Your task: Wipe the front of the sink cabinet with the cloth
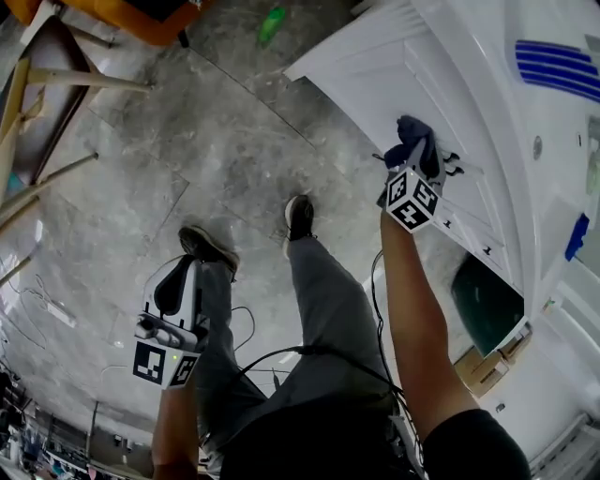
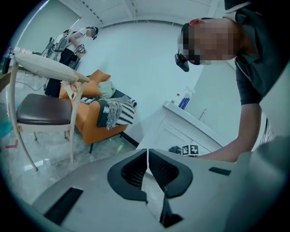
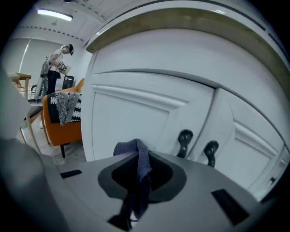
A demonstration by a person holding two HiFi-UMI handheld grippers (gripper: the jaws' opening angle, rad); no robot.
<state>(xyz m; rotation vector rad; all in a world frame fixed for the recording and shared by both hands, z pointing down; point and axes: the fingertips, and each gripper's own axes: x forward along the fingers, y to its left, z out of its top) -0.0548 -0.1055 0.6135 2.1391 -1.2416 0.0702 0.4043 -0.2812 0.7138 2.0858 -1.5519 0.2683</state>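
Right gripper view: the blue cloth (image 3: 133, 148) is clamped in the right tool (image 3: 138, 174), jaws nearly together, at the cabinet door (image 3: 131, 113). It should be pressed flat and drawn in even strokes, handles (image 3: 184, 140) avoided. The left tool (image 2: 147, 165) is closed, empty.

Orange armchair (image 2: 88, 129) with a striped throw (image 2: 118, 111) beside a brown-seated chair (image 2: 43, 108), green object (image 1: 271, 24) on grey floor (image 1: 234, 159).
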